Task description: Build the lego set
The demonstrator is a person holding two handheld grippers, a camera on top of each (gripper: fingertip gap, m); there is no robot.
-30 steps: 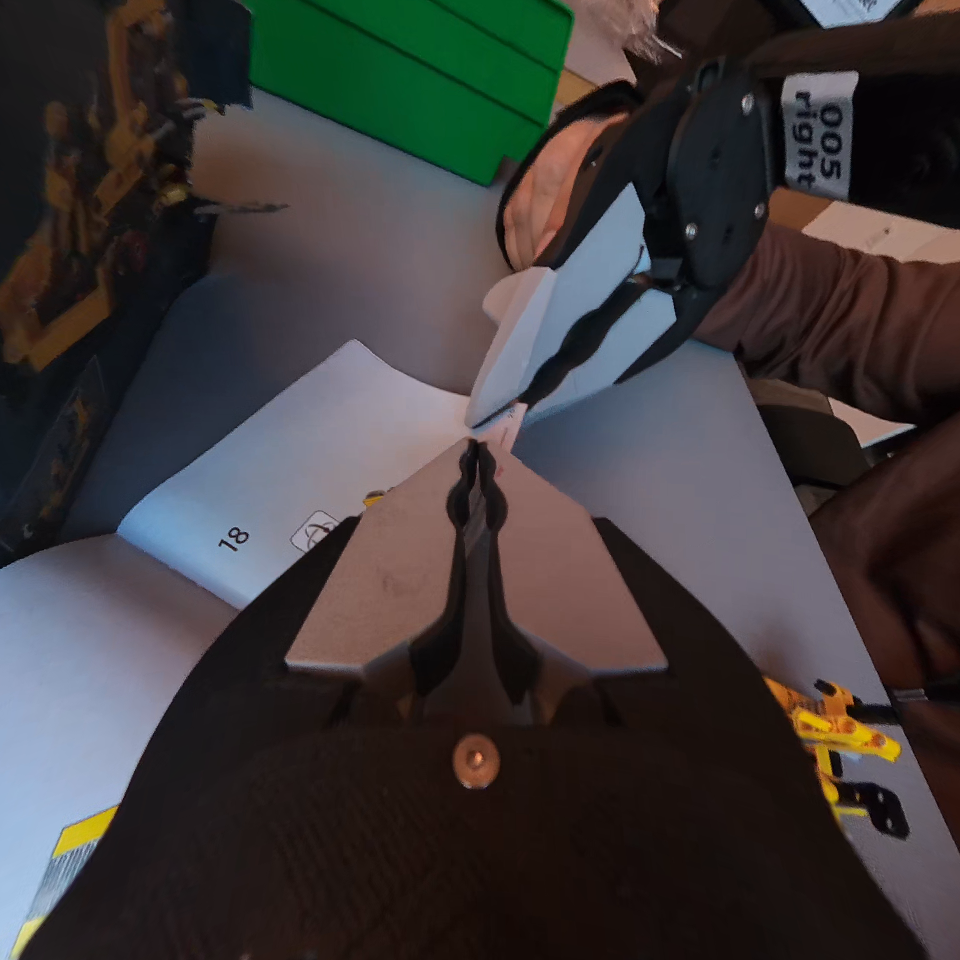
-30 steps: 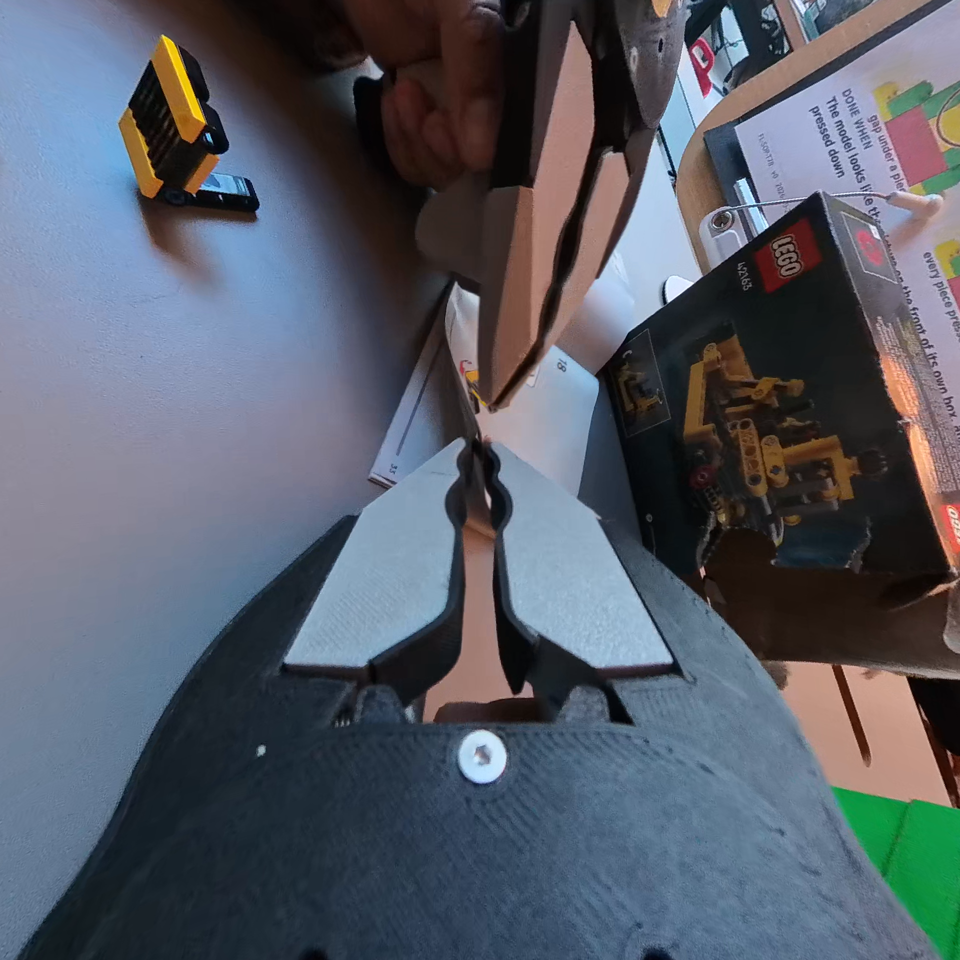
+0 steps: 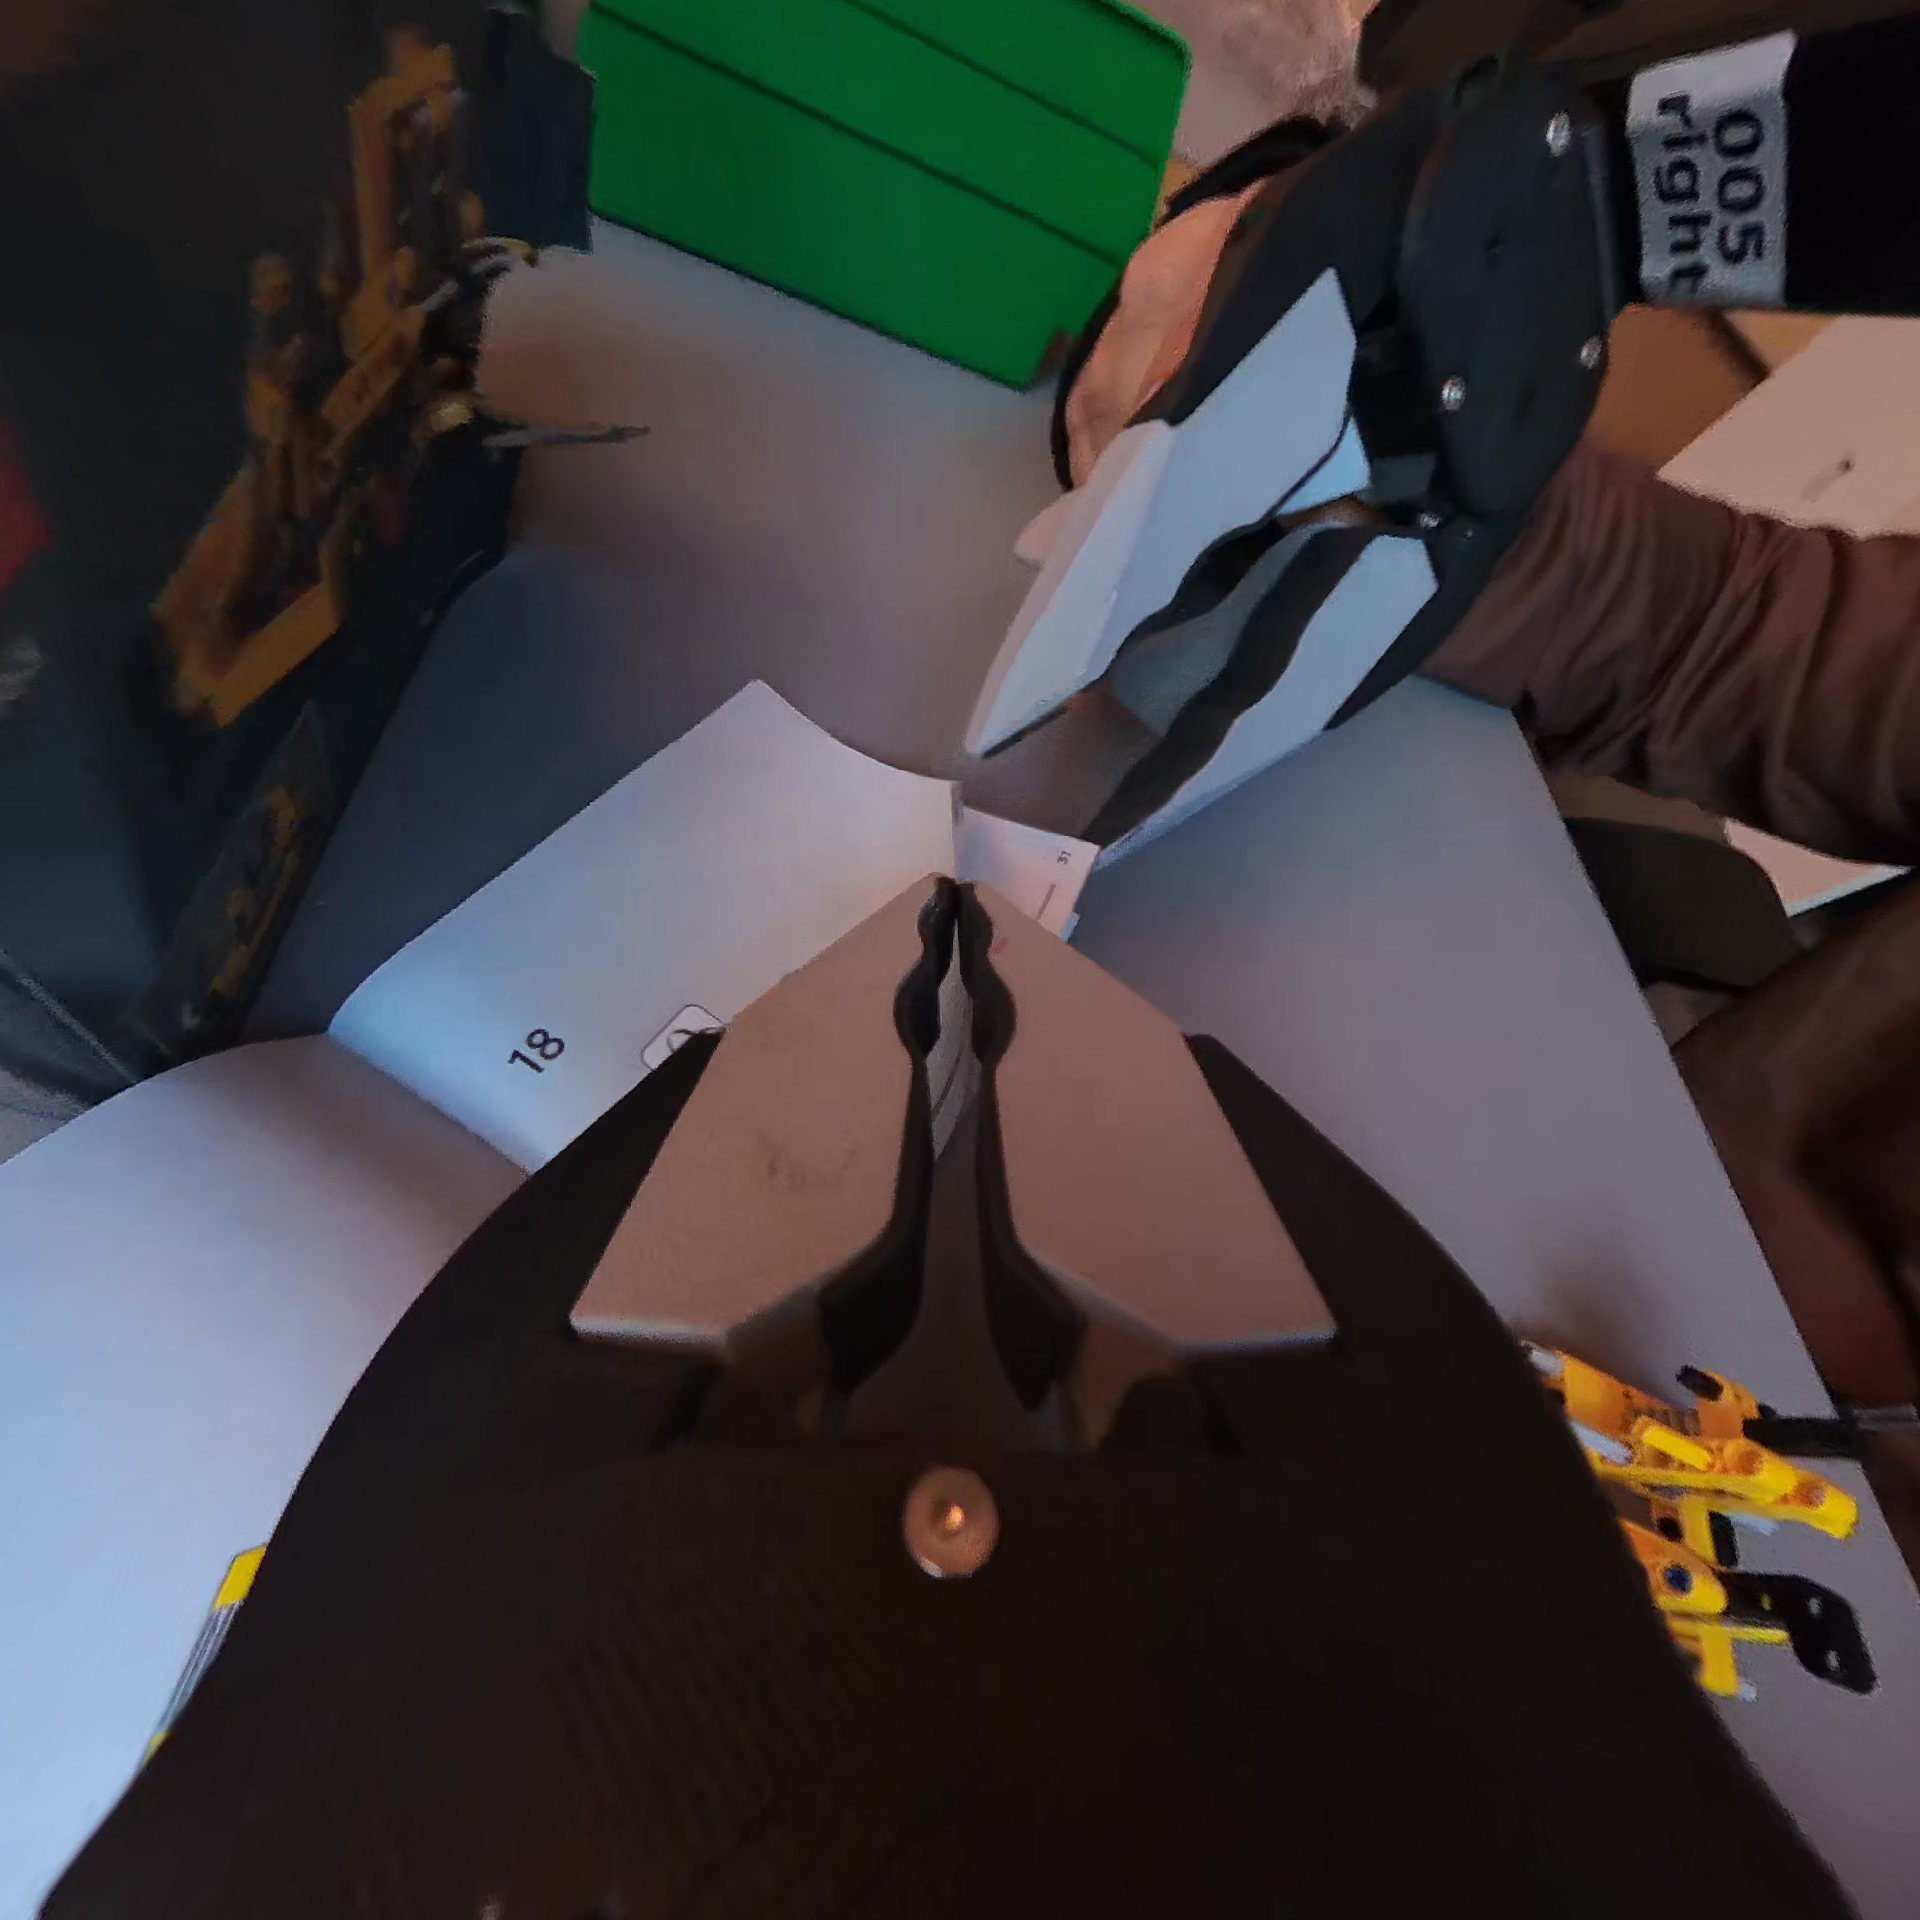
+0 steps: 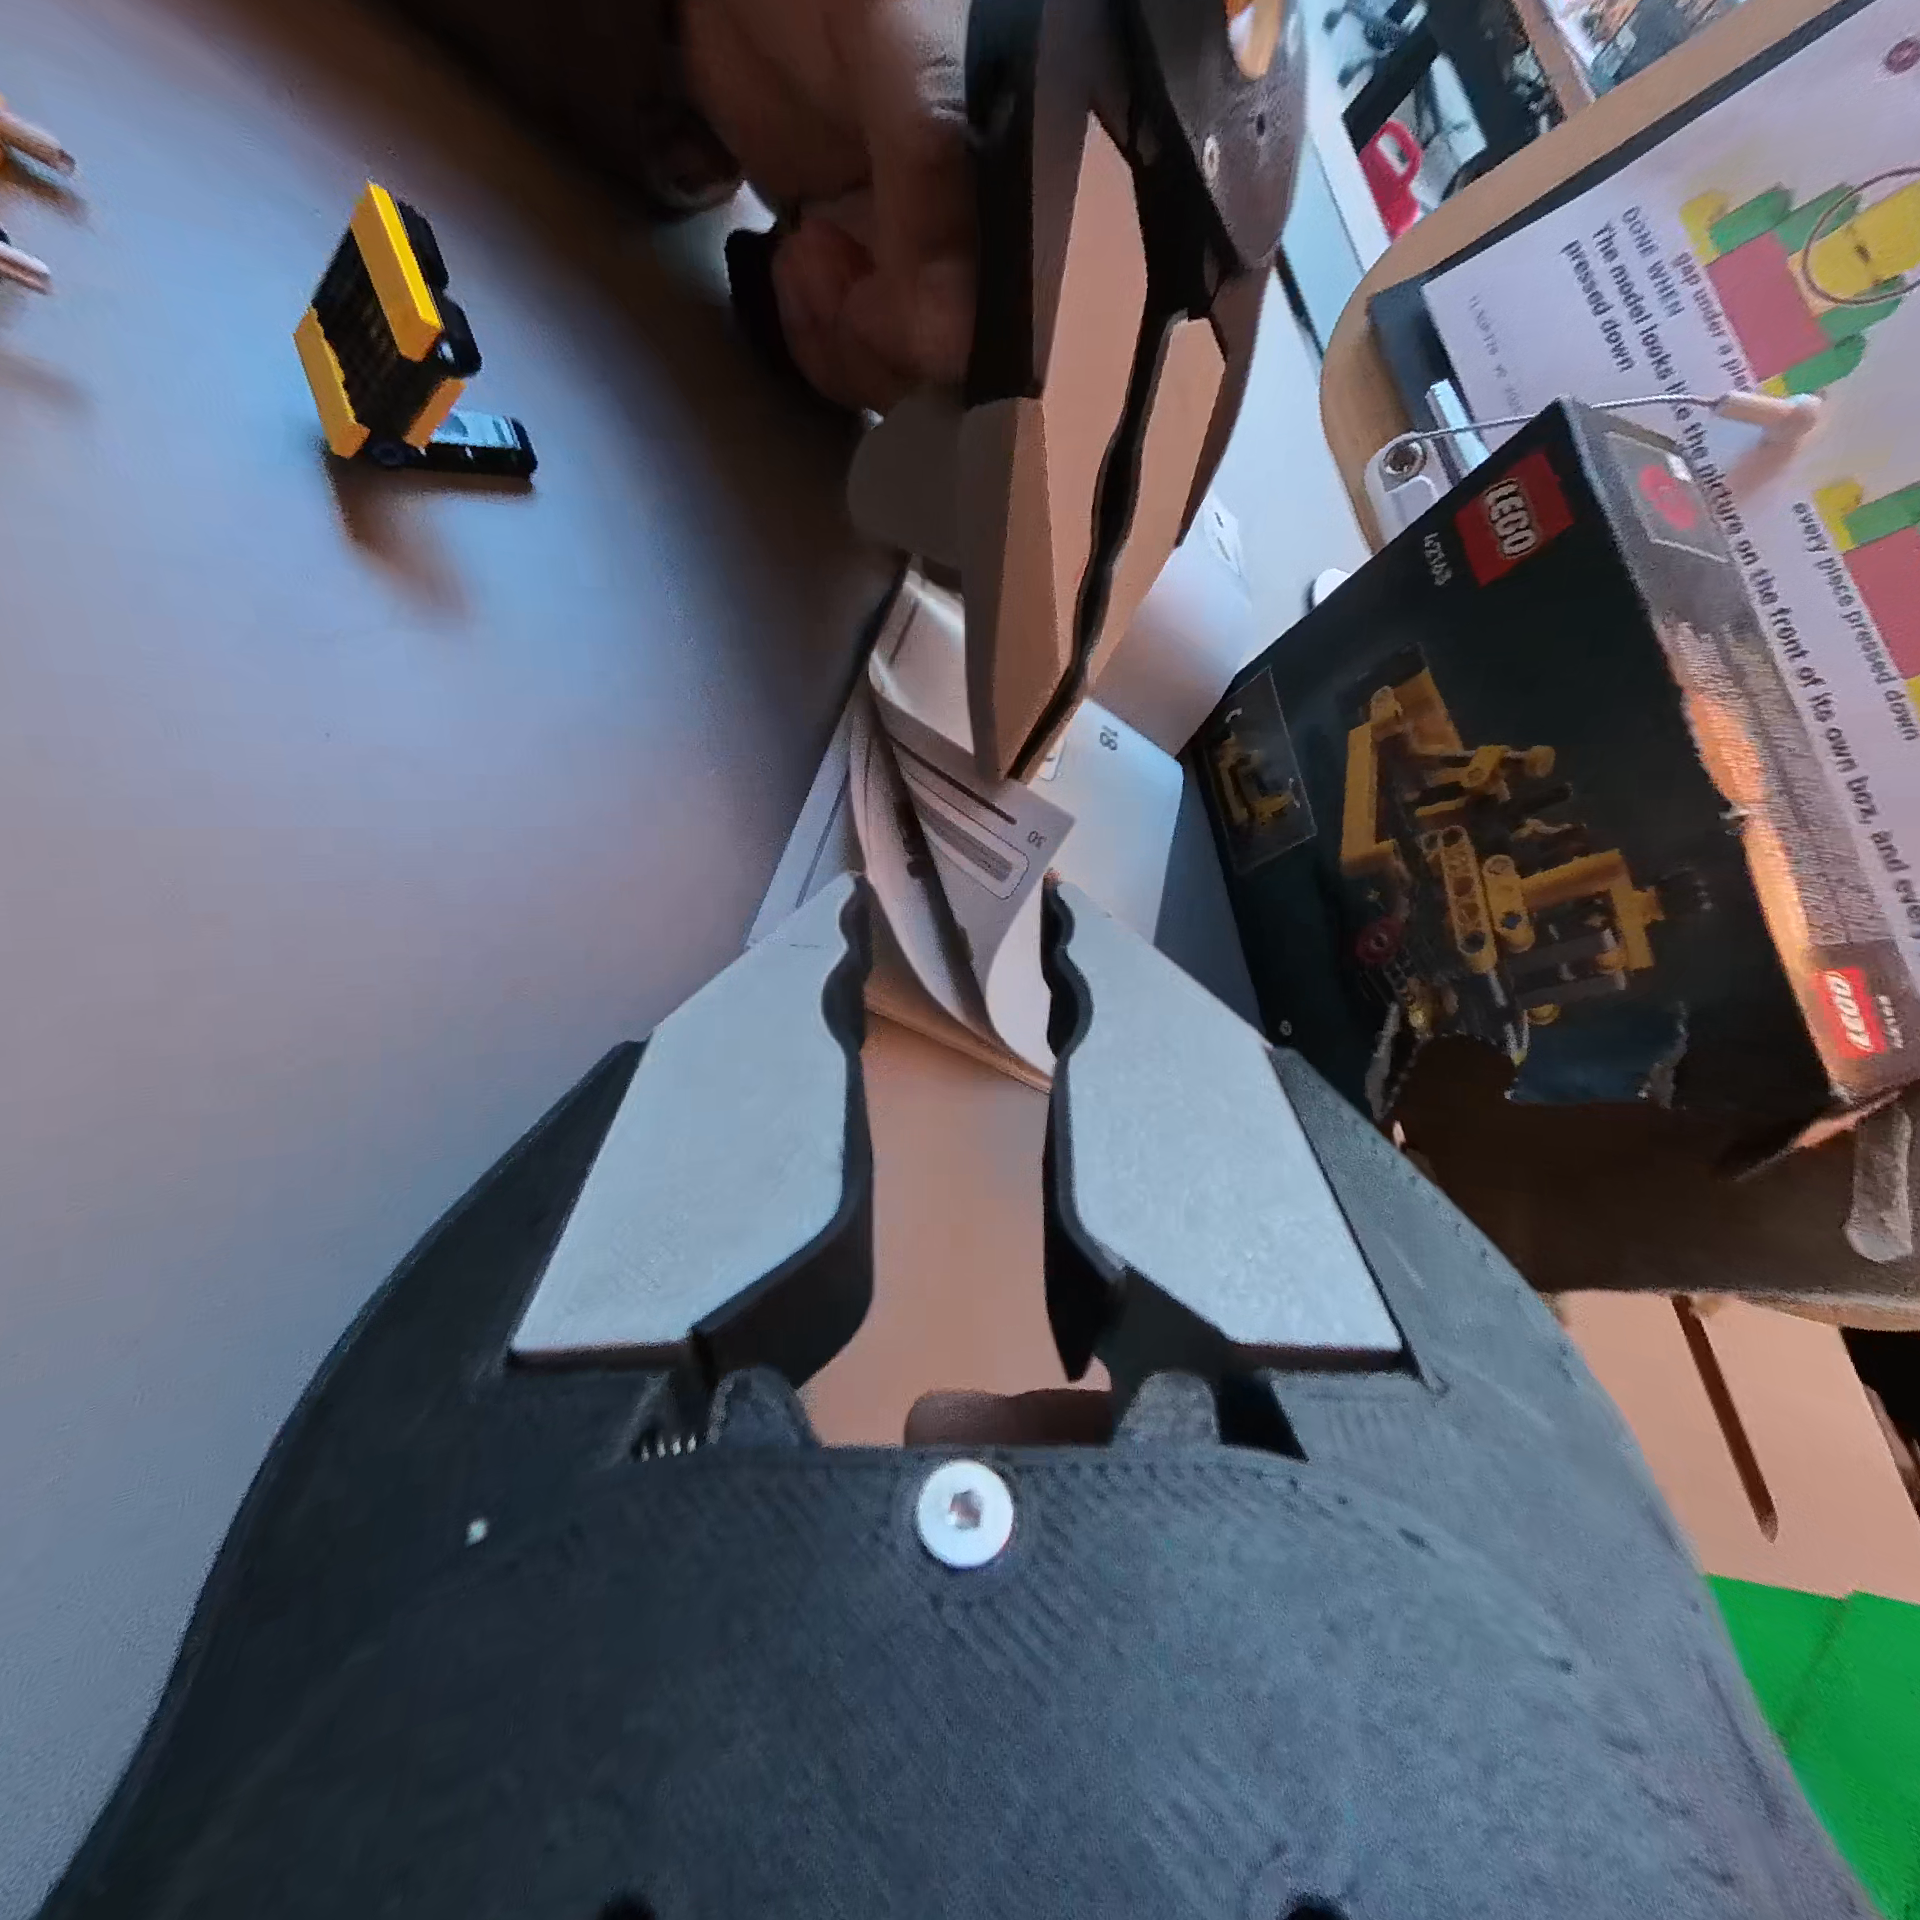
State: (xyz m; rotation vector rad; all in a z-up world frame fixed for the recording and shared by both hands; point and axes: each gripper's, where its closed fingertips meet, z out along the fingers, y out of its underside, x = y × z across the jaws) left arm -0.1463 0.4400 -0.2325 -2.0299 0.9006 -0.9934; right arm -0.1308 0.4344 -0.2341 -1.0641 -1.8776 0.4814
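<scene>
Change: a second ago our right hand-held gripper [image 4: 951,914] was pinched on the edge of a page of the instruction booklet [image 3: 665,883]; now its jaws stand spread and the page edge is free between them, no longer gripped.
Left hand-held gripper [image 3: 951,894]: pressed together as before, its tips down at the booklet's fold; we judge it is pinching a page there, though the paper between the tips is hard to make out.
Booklet: lies open on the grey surface [image 3: 1403,1039], several loose pages fanned and curling up near the spine in the right wrist view.
Lego parts: a yellow and black sub-assembly [image 3: 1704,1496] lies beside the left gripper; another small yellow and black block [image 4: 390,332] stands well apart on the surface, neither one held.
Box: the set's box [image 4: 1507,831] stands next to the booklet, a green bin [image 3: 883,177] beyond it.
Meaning: we judge this is page-turning, not building; the right gripper has handed the page over, and no brick gets joined until the wanted step lies flat and readable.
</scene>
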